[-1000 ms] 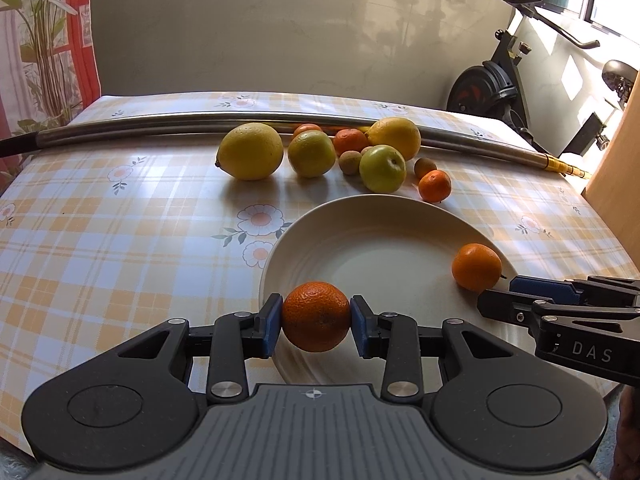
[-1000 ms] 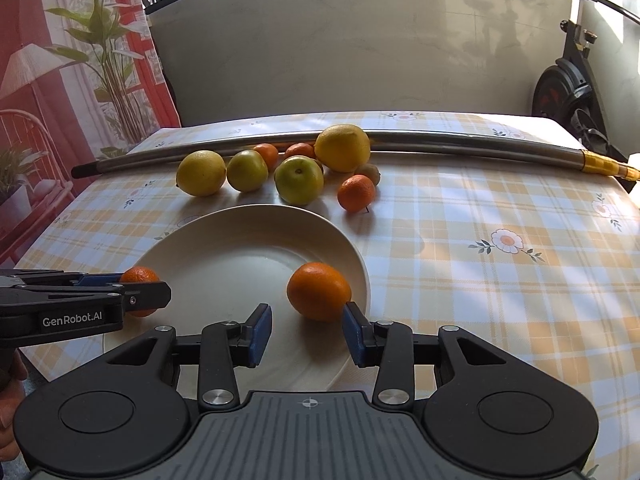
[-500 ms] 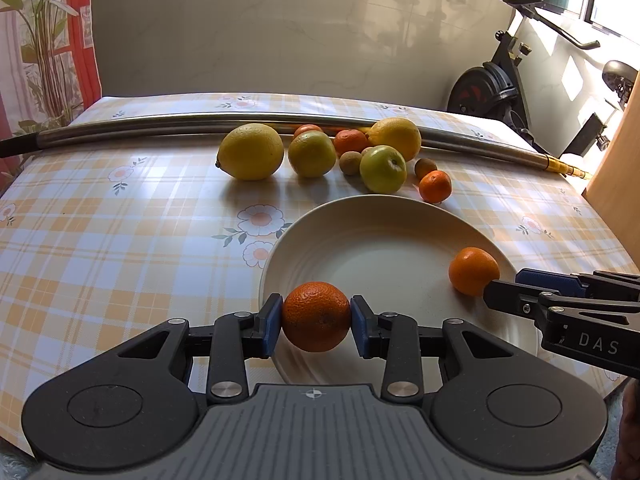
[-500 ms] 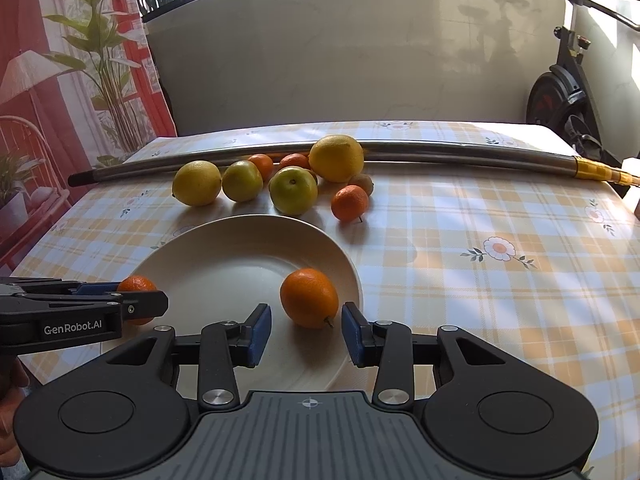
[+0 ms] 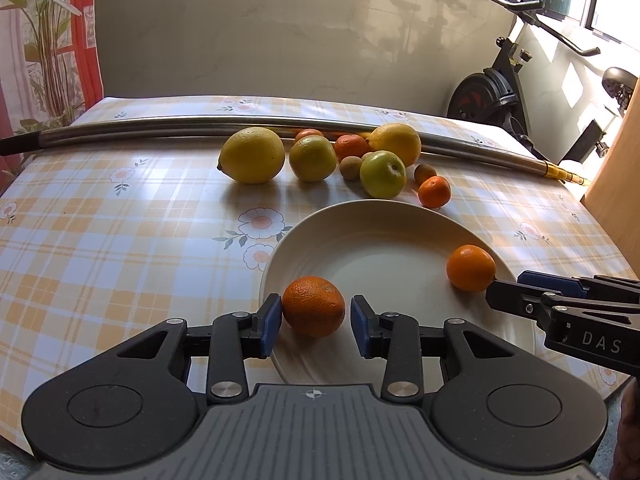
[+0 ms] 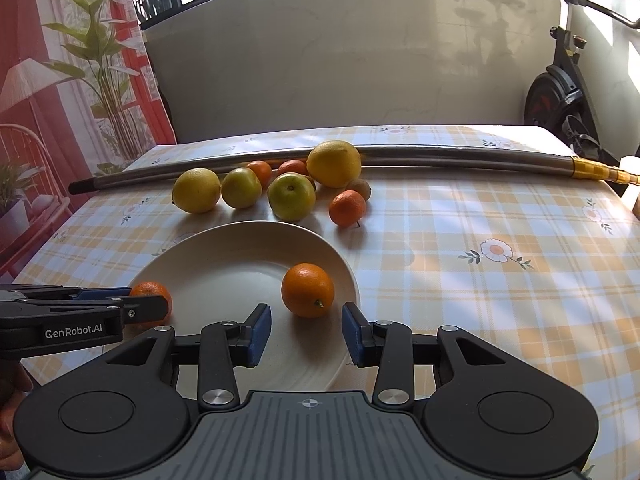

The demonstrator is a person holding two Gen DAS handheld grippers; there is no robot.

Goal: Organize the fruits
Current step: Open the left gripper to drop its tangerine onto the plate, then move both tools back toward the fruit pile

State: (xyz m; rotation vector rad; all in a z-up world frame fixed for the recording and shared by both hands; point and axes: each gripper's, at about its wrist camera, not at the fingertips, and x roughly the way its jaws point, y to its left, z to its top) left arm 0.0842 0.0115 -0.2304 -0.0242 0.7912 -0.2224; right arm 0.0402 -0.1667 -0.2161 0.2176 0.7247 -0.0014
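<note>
While the left hand-held gripper [image 5: 313,324] stands released, a rough orange [image 5: 313,306] sits on the plate [image 5: 372,216], seemingly touching one pad. Seen from the right, the right hand-held gripper [image 6: 306,335] gapes behind a smooth orange [image 6: 307,289] on the plate.

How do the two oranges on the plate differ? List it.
The rough orange sits at the plate's near-left edge between the open left gripper fingers; the smooth orange sits at the right rim, ahead of the open right gripper. Both rest on the plate, ungripped.
</note>
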